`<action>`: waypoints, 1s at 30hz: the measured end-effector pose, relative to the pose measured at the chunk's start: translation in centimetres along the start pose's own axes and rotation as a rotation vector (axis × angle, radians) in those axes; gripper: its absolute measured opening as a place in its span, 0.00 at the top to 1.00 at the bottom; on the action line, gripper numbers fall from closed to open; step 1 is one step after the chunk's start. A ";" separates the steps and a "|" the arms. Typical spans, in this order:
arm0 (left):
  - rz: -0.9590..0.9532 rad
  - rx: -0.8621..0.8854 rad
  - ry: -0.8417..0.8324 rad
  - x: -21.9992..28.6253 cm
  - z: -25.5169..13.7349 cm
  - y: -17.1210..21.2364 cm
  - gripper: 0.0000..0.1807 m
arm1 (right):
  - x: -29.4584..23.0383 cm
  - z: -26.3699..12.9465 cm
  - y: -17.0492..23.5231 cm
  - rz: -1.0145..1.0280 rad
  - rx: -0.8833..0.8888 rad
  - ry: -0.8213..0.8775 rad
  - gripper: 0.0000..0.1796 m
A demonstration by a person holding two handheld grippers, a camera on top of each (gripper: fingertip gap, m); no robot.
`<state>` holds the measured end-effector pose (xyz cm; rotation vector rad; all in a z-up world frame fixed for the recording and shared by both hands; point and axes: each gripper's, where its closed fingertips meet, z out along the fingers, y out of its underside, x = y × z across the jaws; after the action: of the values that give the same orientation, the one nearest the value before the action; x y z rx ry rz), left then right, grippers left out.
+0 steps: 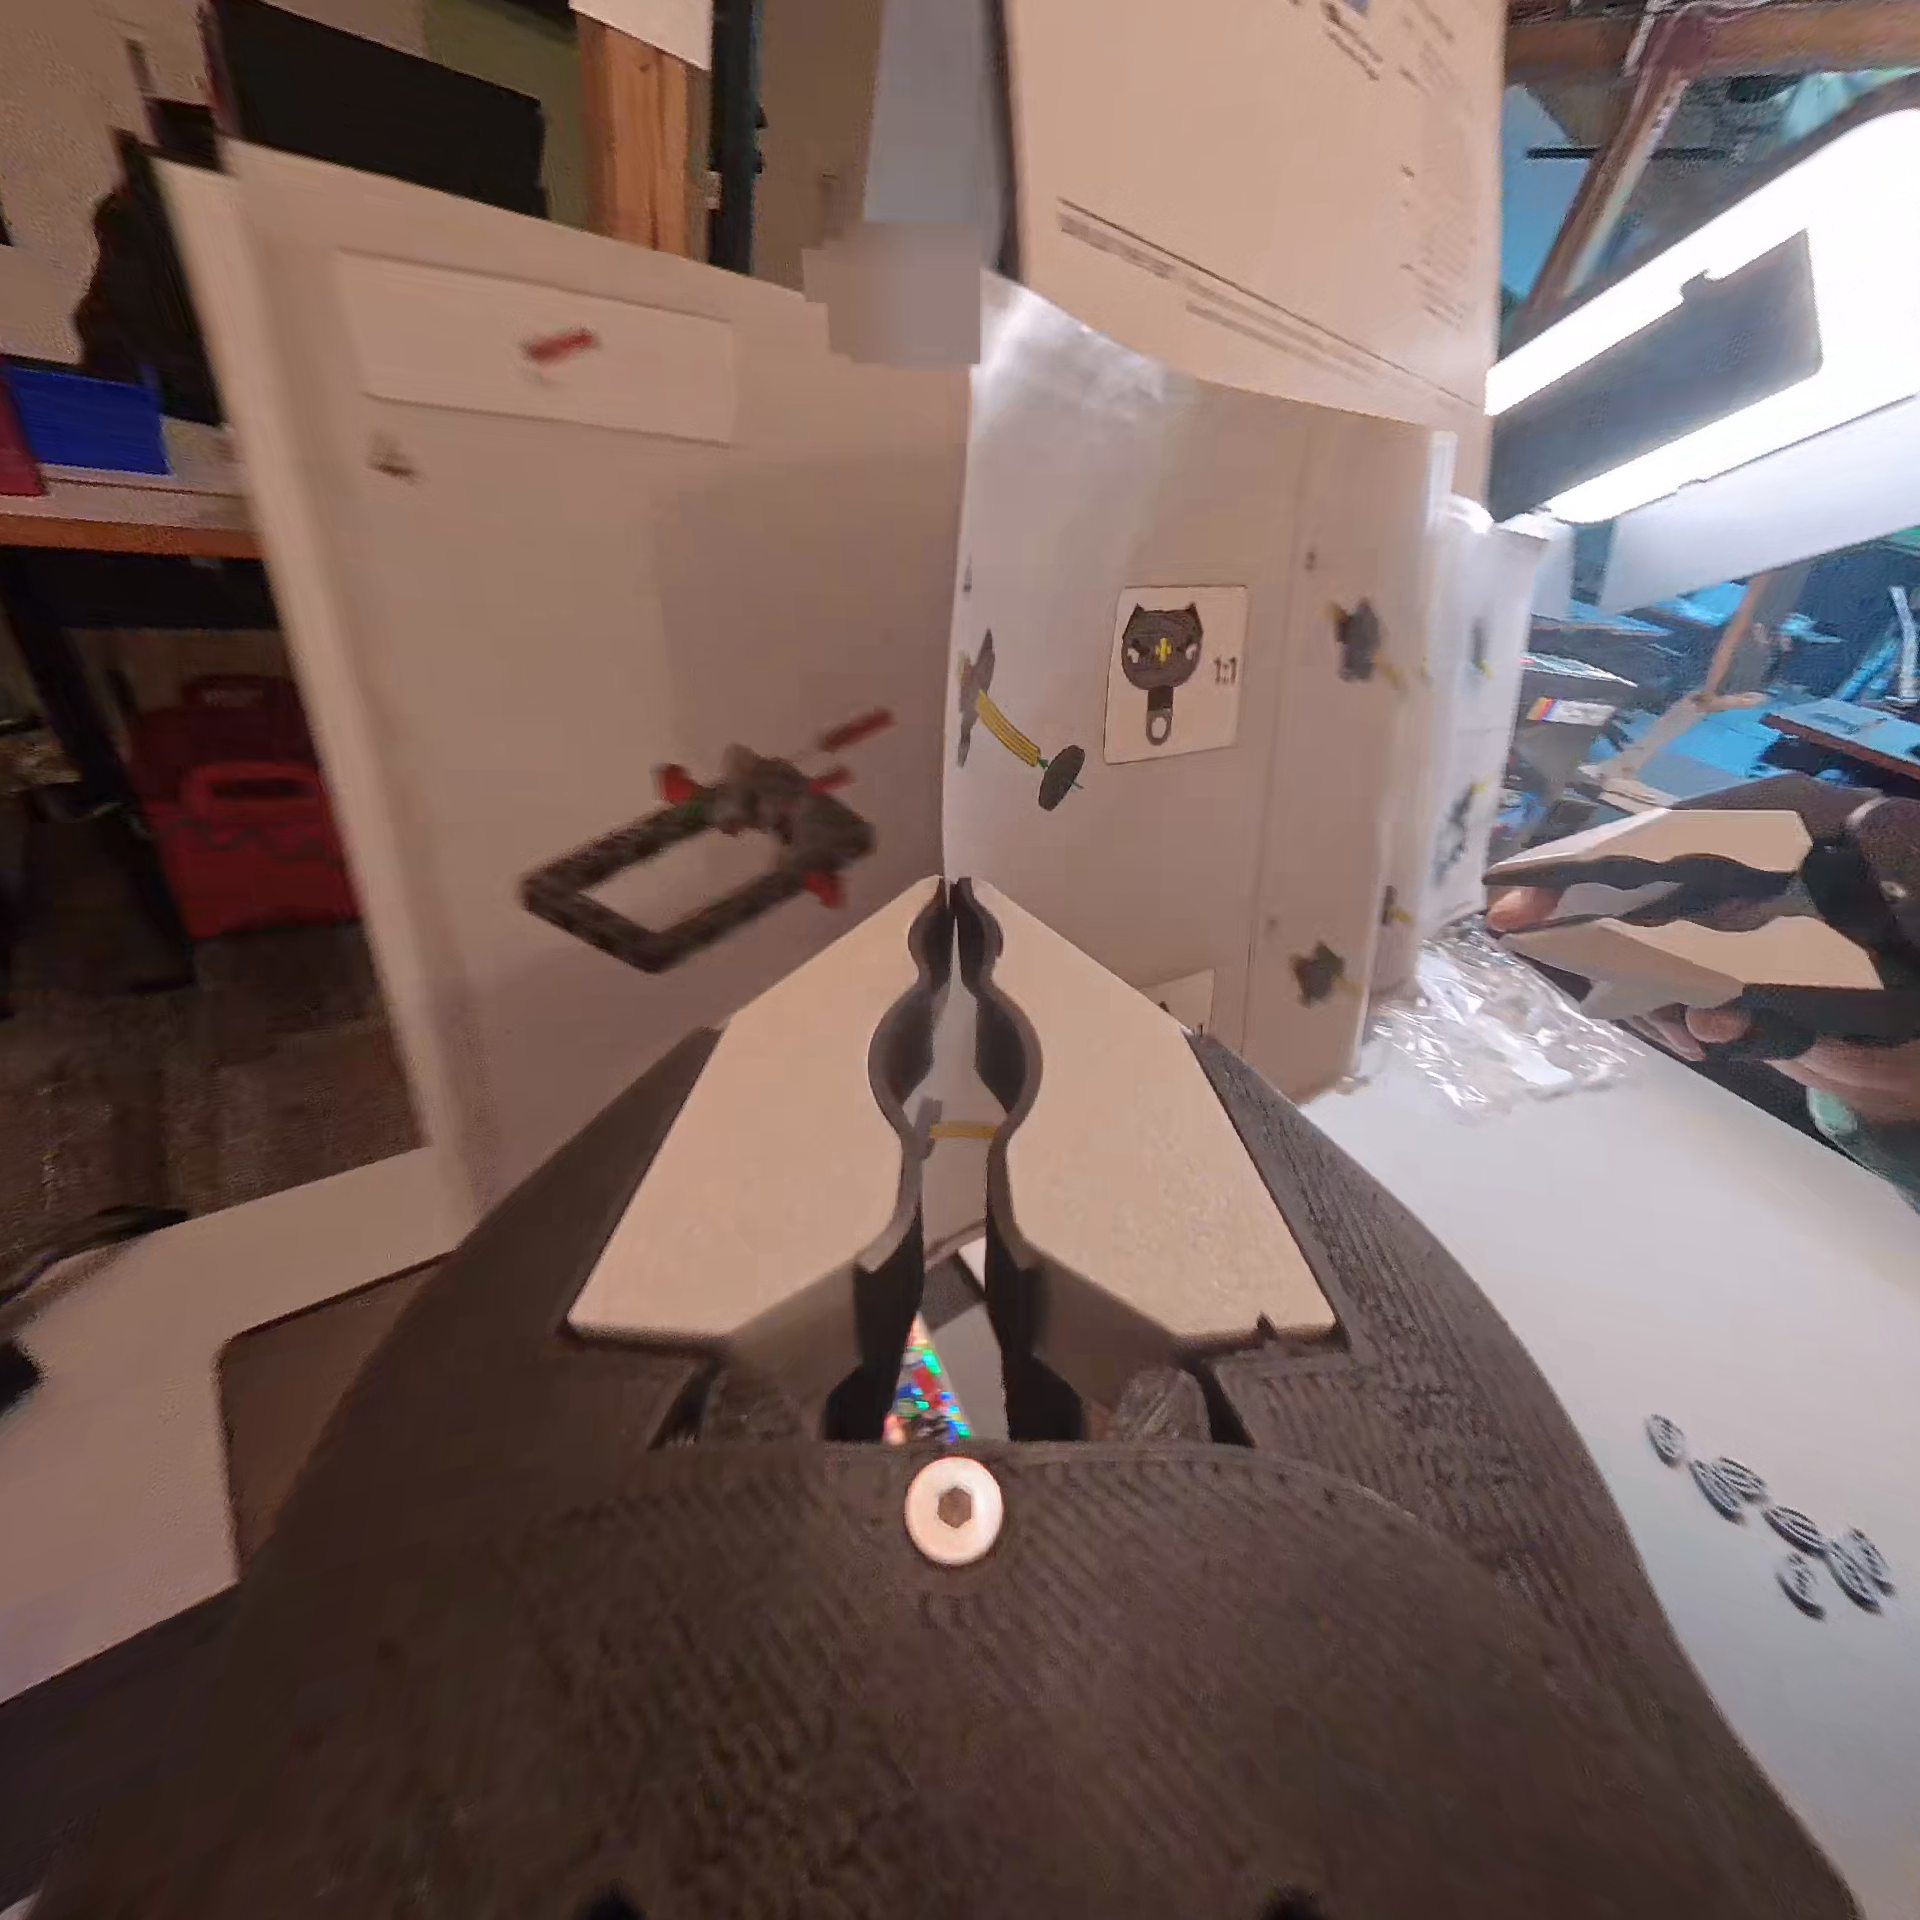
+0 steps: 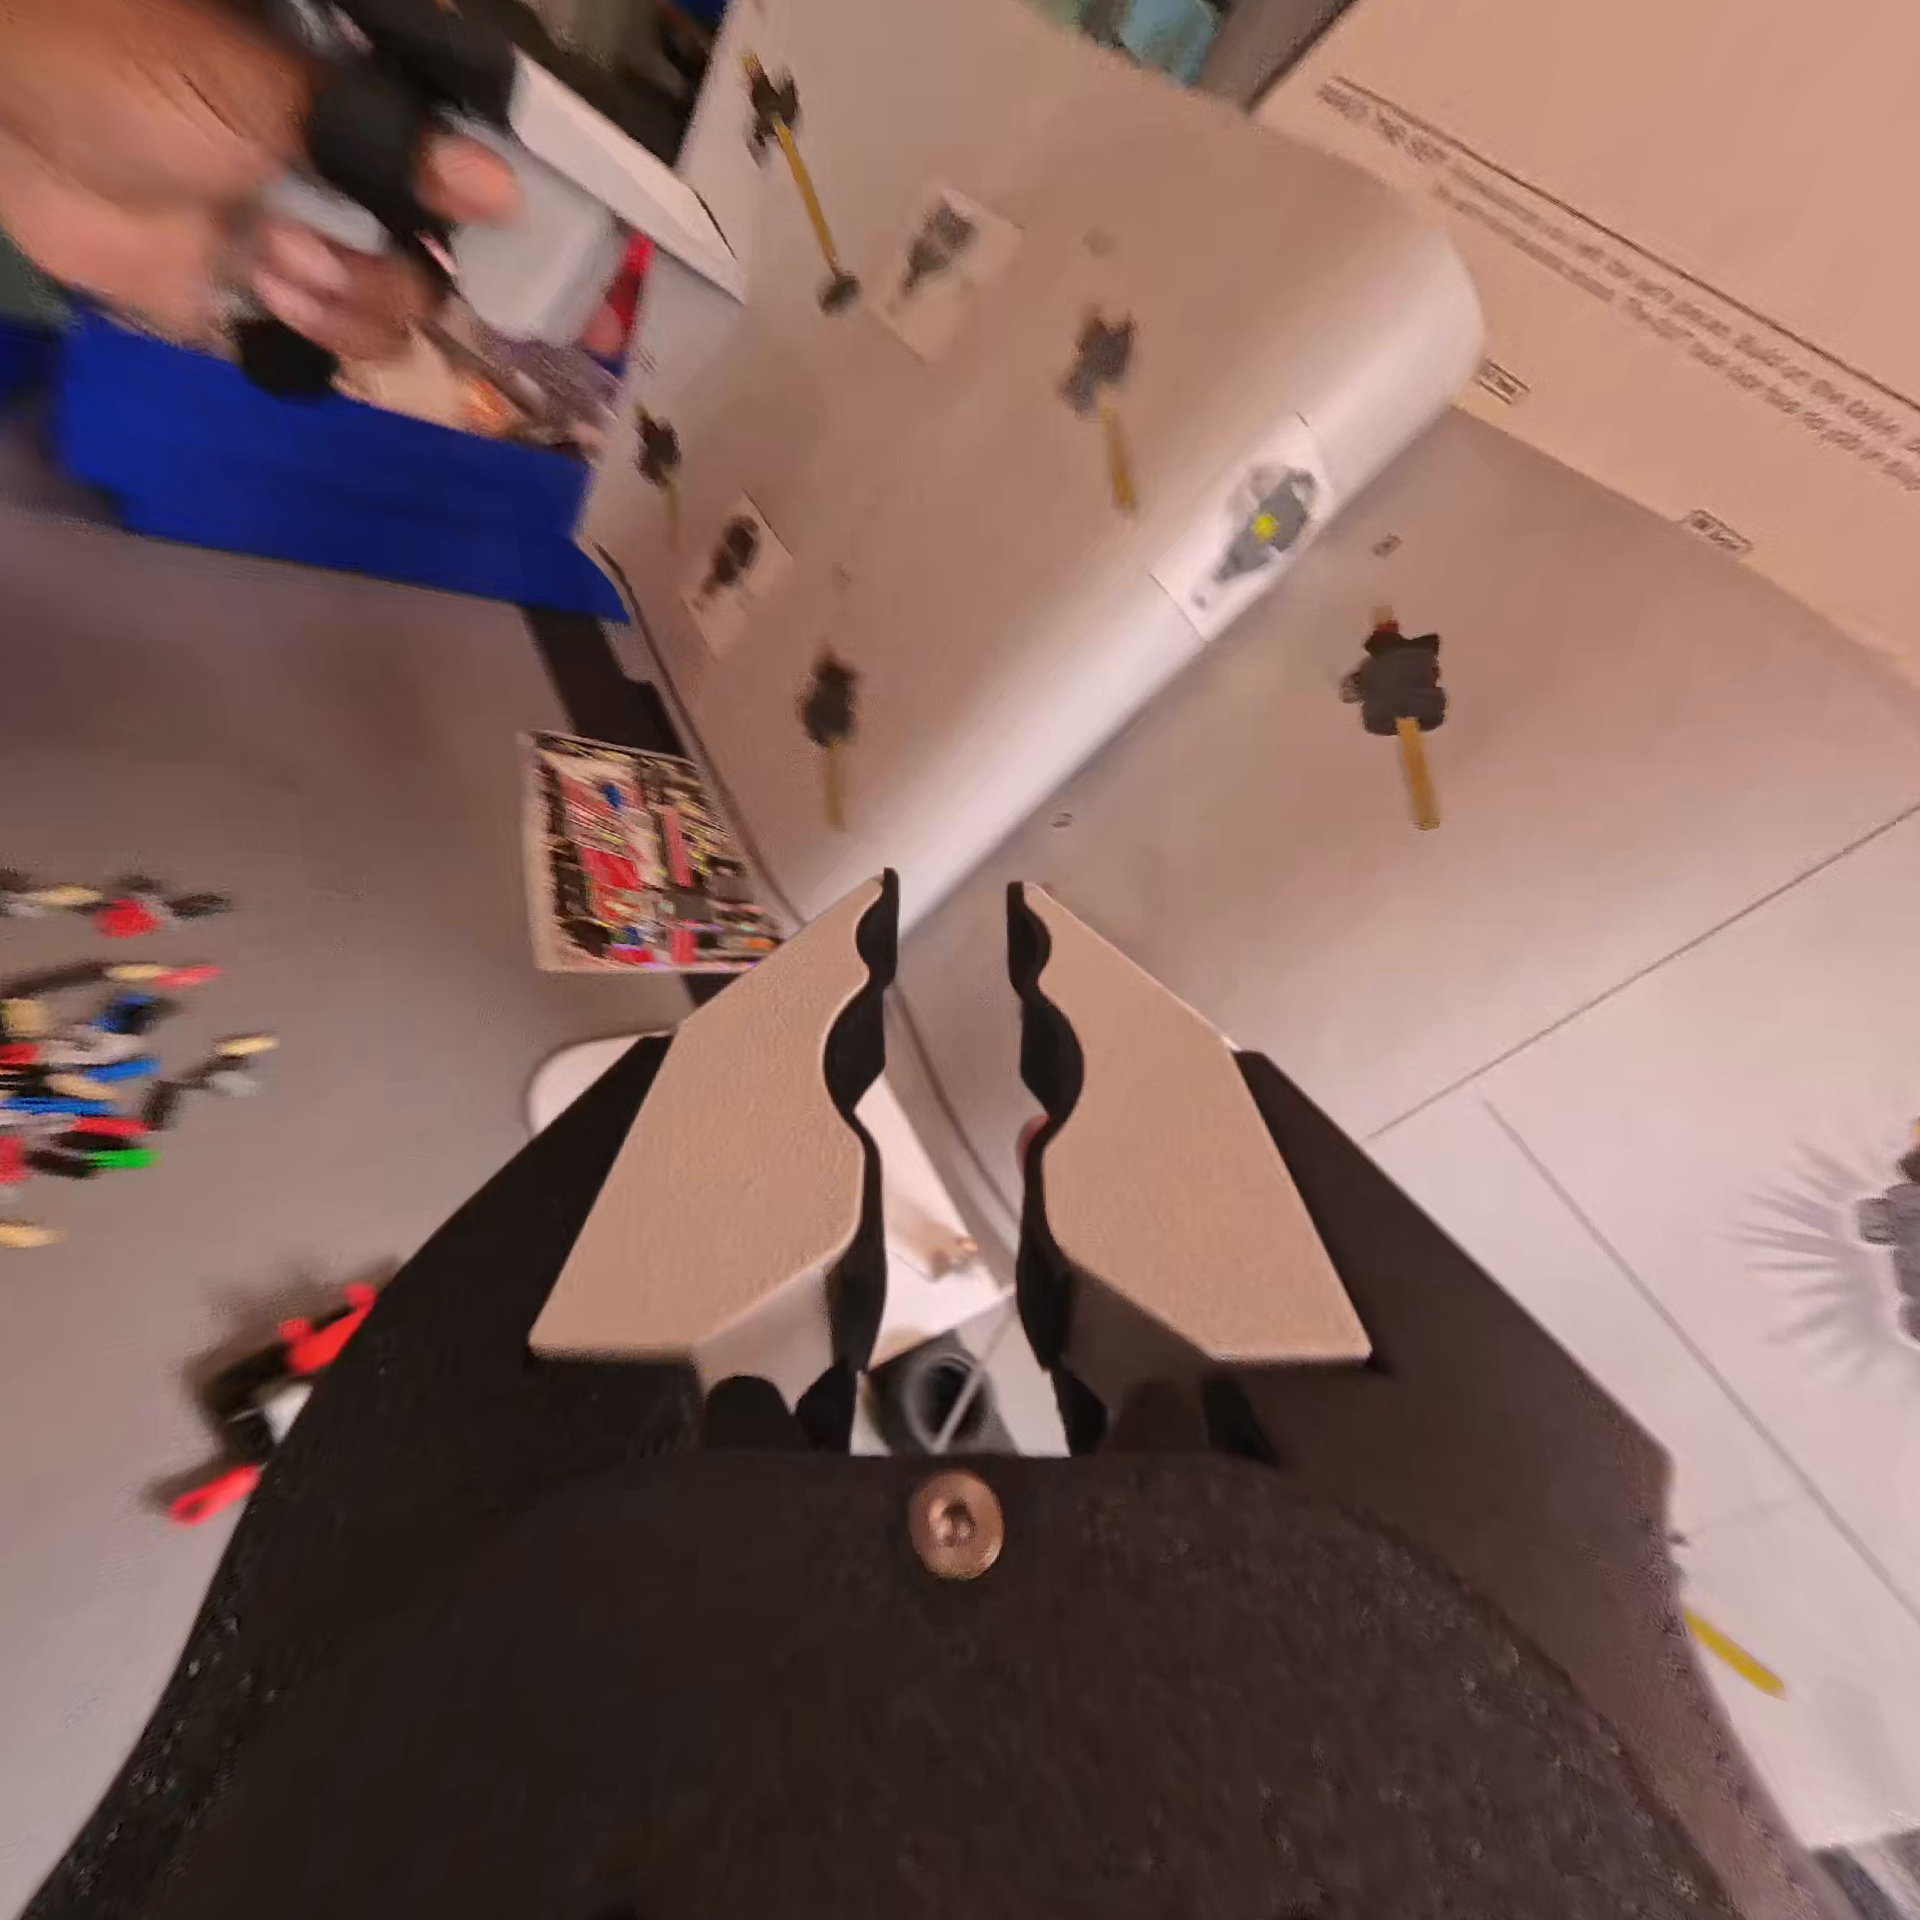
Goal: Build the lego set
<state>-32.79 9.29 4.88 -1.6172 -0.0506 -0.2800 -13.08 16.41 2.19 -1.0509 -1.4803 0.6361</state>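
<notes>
Paper booklet page (image 1: 623, 644) pinched by left gripper (image 1: 953, 894) — right gripper (image 2: 951, 899) parted.

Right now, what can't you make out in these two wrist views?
- Left wrist view: whether the shut left gripper pinches a page of the instruction booklet; its fingertips cover the contact.
- Left wrist view: the small black round parts are too small to identify.
- Right wrist view: the loose lego pieces are motion-blurred and cut by the left edge.
- Right wrist view: the open right gripper hides the table beneath.
</notes>
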 end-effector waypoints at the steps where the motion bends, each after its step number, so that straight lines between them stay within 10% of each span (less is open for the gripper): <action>1: 0.001 -0.002 -0.020 -1.1 0.0 -0.4 1.00 | 0.6 0.7 0.3 -0.024 -0.029 0.033 0.90; 19: 0.247 0.209 -0.298 -2.2 -5.4 -7.4 0.95 | 0.3 7.8 0.0 -0.200 -0.240 0.208 0.89; 30: 0.318 -0.039 -0.020 9.9 6.5 4.4 0.96 | -0.3 7.8 0.5 -0.270 -0.254 0.222 0.83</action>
<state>-21.36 14.07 2.37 -1.6387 0.1969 -0.0192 -20.51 17.69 0.12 -1.0515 -1.4969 0.1370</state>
